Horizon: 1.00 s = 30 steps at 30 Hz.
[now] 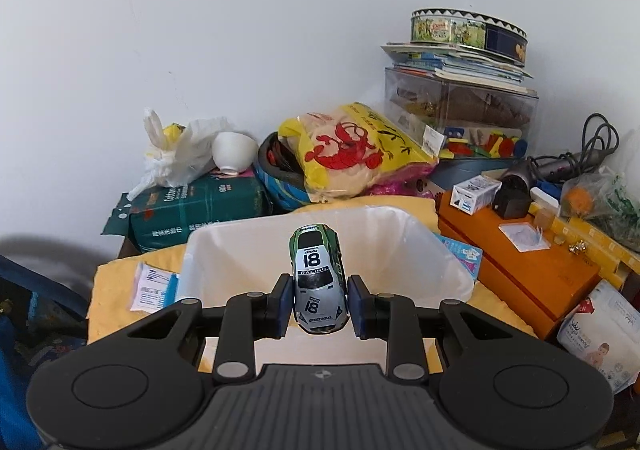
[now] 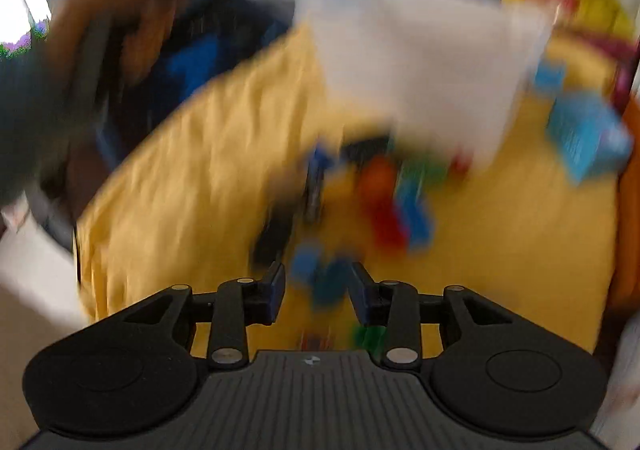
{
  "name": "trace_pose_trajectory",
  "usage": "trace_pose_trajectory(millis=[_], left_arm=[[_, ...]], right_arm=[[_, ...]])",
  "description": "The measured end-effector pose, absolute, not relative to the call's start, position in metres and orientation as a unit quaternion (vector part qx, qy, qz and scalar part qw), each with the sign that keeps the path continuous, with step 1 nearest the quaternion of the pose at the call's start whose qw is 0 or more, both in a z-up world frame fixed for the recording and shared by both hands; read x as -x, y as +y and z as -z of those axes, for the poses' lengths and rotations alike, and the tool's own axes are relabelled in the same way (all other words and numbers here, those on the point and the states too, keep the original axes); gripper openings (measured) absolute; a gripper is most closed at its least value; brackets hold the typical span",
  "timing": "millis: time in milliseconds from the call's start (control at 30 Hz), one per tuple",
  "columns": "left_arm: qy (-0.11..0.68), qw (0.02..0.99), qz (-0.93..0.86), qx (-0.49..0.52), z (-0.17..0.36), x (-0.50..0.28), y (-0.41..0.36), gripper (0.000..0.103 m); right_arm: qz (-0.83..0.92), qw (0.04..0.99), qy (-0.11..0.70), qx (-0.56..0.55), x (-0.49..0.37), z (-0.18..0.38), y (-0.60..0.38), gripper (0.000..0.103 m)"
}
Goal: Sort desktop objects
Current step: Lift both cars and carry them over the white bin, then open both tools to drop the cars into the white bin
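In the left wrist view my left gripper (image 1: 319,304) is shut on a silver and green toy race car (image 1: 318,280) marked 18. It holds the car over the open white plastic bin (image 1: 420,250), which stands on a yellow cloth (image 1: 116,290). The right wrist view is heavily blurred. There my right gripper (image 2: 319,286) is open above the yellow cloth (image 2: 192,170), with blurred blue pieces (image 2: 320,278) between its fingers and a heap of red, orange, green and blue toy pieces (image 2: 396,202) just ahead. The white bin (image 2: 424,62) shows behind them.
Behind the bin stand a green pack (image 1: 192,210), a white bowl (image 1: 234,150), a yellow printed bag (image 1: 356,154), a clear box (image 1: 460,106) with books and a round tin (image 1: 468,32). An orange box (image 1: 520,262) lies right. A blue packet (image 2: 584,138) lies right of the bin.
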<state>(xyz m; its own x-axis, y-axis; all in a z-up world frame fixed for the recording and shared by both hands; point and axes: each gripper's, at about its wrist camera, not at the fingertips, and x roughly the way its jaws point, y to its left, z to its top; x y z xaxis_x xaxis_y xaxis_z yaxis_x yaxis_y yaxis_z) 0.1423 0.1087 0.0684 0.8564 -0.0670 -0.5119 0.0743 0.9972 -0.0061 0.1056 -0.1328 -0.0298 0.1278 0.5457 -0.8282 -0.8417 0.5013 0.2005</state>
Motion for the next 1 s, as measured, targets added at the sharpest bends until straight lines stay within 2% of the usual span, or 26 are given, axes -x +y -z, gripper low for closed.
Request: trace_pose_trajectory(millis=[167, 200, 233, 400, 500, 767, 867, 1000], left_arm=[[0.273, 0.961, 0.043, -0.012, -0.063, -0.150, 0.103, 0.033], [0.275, 0.960, 0.043, -0.012, -0.062, -0.151, 0.103, 0.033], [0.277, 0.960, 0.043, -0.011, -0.061, -0.152, 0.103, 0.033], [0.280, 0.960, 0.033, -0.003, -0.062, -0.156, 0.111, 0.033], [0.273, 0.962, 0.026, -0.009, -0.068, -0.161, 0.117, 0.033], [0.268, 0.963, 0.006, -0.009, -0.074, -0.198, 0.128, 0.033], [0.279, 0.960, 0.001, -0.014, -0.064, -0.212, 0.125, 0.032], [0.298, 0.954, -0.012, -0.024, -0.044, -0.224, 0.121, 0.033]], right_arm=[[-0.427, 0.726, 0.506, 0.184, -0.093, 0.076, -0.125, 0.043], [-0.428, 0.726, 0.510, 0.174, -0.093, 0.081, -0.126, 0.042], [-0.428, 0.725, 0.515, 0.164, -0.094, 0.084, -0.127, 0.035], [-0.436, 0.722, 0.505, 0.183, -0.089, 0.078, -0.126, 0.033], [-0.446, 0.739, 0.468, 0.188, -0.098, 0.049, -0.121, 0.033], [-0.369, 0.881, 0.261, 0.137, -0.178, -0.050, -0.086, 0.033], [-0.354, 0.897, 0.247, 0.099, -0.211, -0.062, -0.063, 0.033], [-0.322, 0.904, 0.264, 0.100, -0.243, -0.051, -0.034, 0.033]])
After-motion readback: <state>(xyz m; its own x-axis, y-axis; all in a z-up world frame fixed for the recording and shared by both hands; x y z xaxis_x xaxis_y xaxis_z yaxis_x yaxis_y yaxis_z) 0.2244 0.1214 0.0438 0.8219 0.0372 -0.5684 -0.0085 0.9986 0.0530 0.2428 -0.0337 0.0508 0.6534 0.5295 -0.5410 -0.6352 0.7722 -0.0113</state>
